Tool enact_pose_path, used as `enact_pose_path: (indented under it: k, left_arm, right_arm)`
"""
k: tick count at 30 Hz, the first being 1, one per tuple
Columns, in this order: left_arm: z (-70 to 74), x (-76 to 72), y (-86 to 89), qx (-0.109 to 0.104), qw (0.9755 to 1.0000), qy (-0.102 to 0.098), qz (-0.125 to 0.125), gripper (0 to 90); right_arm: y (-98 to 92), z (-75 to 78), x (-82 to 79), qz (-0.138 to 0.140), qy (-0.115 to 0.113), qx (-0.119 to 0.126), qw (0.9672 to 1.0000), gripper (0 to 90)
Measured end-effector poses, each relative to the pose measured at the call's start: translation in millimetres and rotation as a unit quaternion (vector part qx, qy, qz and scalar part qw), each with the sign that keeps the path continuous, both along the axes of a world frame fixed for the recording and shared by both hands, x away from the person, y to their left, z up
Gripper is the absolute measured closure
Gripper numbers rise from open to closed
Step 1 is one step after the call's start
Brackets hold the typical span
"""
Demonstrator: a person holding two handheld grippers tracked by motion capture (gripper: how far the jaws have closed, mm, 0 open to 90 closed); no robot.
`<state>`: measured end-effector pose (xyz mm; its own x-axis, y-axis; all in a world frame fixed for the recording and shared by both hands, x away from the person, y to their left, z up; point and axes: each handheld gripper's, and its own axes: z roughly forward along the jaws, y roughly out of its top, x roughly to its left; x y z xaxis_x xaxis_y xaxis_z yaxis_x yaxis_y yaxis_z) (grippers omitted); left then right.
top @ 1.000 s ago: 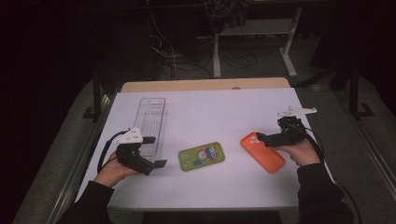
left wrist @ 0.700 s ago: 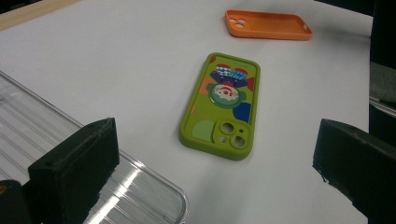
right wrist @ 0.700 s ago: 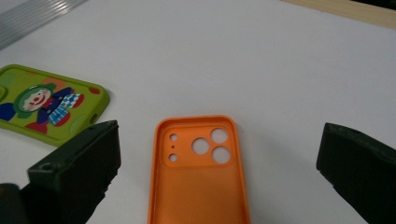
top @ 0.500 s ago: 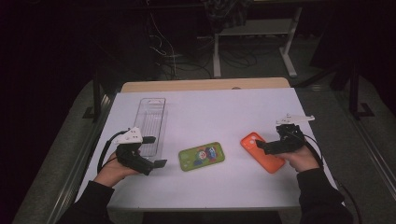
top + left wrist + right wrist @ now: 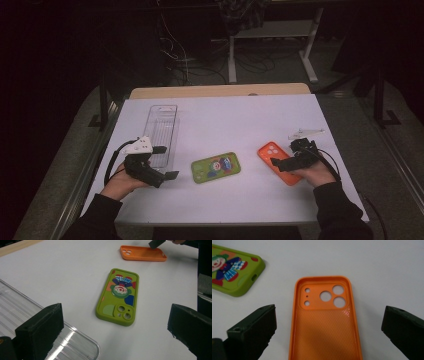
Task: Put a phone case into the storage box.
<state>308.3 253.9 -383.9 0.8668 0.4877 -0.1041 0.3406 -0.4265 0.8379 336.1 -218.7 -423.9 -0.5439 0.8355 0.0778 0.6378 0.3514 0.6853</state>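
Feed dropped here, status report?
Both tools open, empty. Right tool over orange case, hollow side up. Left tool aimed at green case. Nothing between.

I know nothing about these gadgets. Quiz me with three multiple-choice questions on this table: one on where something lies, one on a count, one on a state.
1. Where is the green case?
A. between tray and orange case
B. inside the tray
C. on the orange case

2. How many phone cases lie on the table?
A. one
B. two
C. three

3. How does the orange case lie?
A. hollow side up
B. hollow side down
C. on edge

Key: 1 A, the high view shows it lying between them; 2 B, one green, one orange; 3 A, the right claw view shows its textured inside and raised rim.
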Motion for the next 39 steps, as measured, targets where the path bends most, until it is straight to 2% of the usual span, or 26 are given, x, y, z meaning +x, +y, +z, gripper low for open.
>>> enact_pose_path:
  k: [2, 3, 5, 13, 14, 18, 25, 31, 34, 39]
  left_arm:
    - [-0.1, 0.0, 0.0, -0.001, 1.0000, 0.001, 0.001, 0.0]
    - [-0.1, 0.1, 0.1, 0.001, 1.0000, 0.001, 0.000, 0.0]
    - [-0.2, 0.0, 0.1, 0.001, 1.0000, 0.001, 0.000, 0.0]
    - [-0.2, 0.0, 0.1, 0.001, 1.0000, 0.000, 0.000, 0.0]
    - [-0.3, 0.2, 0.0, 0.001, 1.0000, 0.000, -0.001, 0.0]
    - [-0.5, 0.5, -0.3, 0.004, 1.0000, -0.003, -0.004, 0.0]
    - [-0.5, 0.5, -0.3, 0.003, 1.0000, -0.002, -0.003, 0.0]
    - [-0.7, 1.0, -0.1, 0.006, 1.0000, -0.004, -0.004, 0.0]
    - [-0.8, 1.1, -0.3, 0.006, 1.0000, -0.004, -0.003, 0.0]
    - [-0.9, 0.9, -0.3, 0.006, 1.0000, -0.002, -0.001, 0.0]
  right_arm:
    - [0.6, -3.4, 0.2, 0.001, 0.006, -0.005, 1.0000, 0.0]
    - [1.5, -4.8, -0.7, -0.003, 0.017, -0.007, 0.9998, 0.0]
    - [1.5, -7.4, 0.1, 0.002, 0.014, -0.017, 0.9998, 0.0]
    - [3.5, -15.8, -0.7, 0.003, 0.039, -0.024, 0.9989, 0.0]
    - [3.3, -17.1, -0.1, 0.008, 0.036, -0.027, 0.9990, 0.0]
    - [6.1, -21.8, 0.1, 0.014, 0.047, -0.035, 0.9982, 1.0]
    - [5.6, -24.6, 0.5, 0.013, 0.051, -0.037, 0.9980, 5.0]
    - [6.3, -25.3, 0.0, 0.015, 0.038, -0.055, 0.9976, 9.0]
    - [7.3, -24.0, -0.8, 0.022, 0.037, -0.057, 0.9974, 13.7]
    - [8.5, -23.6, -1.6, 0.019, 0.038, -0.059, 0.9973, 14.7]
